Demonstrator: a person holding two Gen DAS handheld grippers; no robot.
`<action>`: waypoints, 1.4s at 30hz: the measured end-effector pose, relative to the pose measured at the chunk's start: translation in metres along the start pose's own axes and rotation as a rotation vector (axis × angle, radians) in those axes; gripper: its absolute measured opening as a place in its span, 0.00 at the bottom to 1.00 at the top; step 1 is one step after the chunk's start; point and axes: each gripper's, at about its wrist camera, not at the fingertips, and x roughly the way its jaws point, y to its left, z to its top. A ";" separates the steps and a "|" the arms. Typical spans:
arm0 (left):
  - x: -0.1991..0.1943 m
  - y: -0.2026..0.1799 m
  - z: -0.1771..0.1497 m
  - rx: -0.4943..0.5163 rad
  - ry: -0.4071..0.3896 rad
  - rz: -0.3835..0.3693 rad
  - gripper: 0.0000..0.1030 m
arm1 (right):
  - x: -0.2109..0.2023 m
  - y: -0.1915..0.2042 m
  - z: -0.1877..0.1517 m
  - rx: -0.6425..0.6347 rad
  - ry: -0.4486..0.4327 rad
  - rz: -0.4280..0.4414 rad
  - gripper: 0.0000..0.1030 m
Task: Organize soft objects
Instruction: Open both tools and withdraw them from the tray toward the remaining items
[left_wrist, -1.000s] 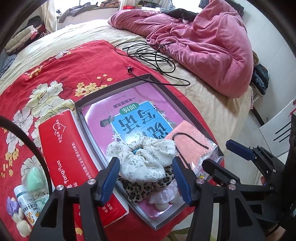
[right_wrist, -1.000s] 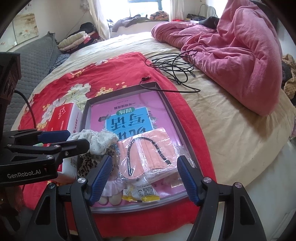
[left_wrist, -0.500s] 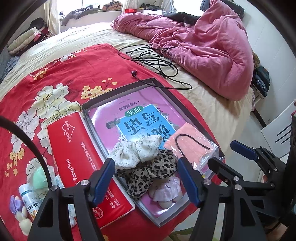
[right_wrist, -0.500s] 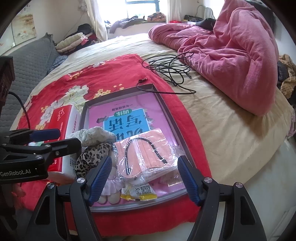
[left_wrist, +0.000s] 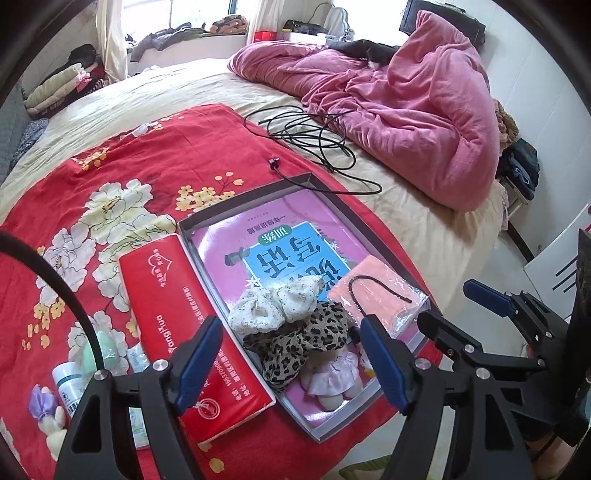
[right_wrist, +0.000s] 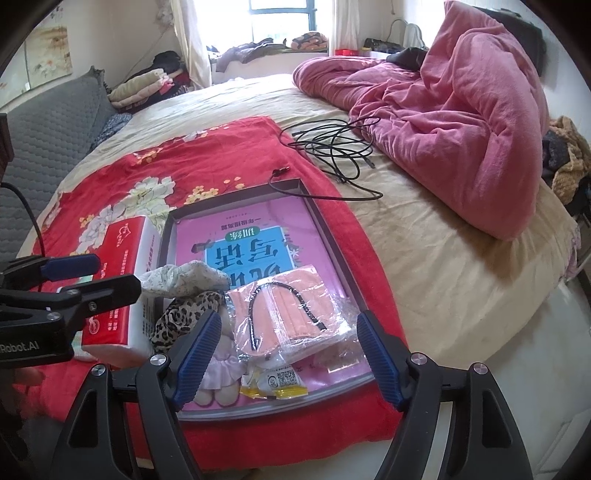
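Observation:
A grey tray (left_wrist: 334, 197) lies on the red flowered blanket (left_wrist: 110, 173) with a pink book in it. At its near end a white flowered scrunchie (left_wrist: 277, 306) rests against a leopard scrunchie (left_wrist: 299, 347), beside a bagged stack of pink masks (right_wrist: 291, 317) and a small doll (right_wrist: 218, 369). My left gripper (left_wrist: 291, 354) hangs above the scrunchies, its jaws opening with nothing pressed between them. Over the mask bag, my right gripper (right_wrist: 288, 350) stands open and empty.
A red tissue pack (left_wrist: 177, 314) lies along the tray's left side. Small bottles (left_wrist: 68, 380) and a green sponge (left_wrist: 92, 354) sit further left. A black cable (left_wrist: 314, 136) and a pink duvet (left_wrist: 406, 99) lie beyond. The bed's edge drops off at right.
The left gripper let go of the white scrunchie, widened and drew up and back. The scrunchie now lies in the tray by the leopard one. The right gripper barely moved.

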 end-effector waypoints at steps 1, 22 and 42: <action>-0.002 0.000 -0.001 -0.002 -0.001 0.002 0.75 | -0.003 0.000 0.000 0.002 -0.009 -0.004 0.75; -0.047 0.023 -0.034 -0.062 -0.030 0.034 0.80 | -0.031 0.026 -0.003 -0.039 -0.050 -0.037 0.76; -0.105 0.063 -0.059 -0.114 -0.082 0.062 0.80 | -0.059 0.076 0.004 -0.127 -0.100 -0.005 0.76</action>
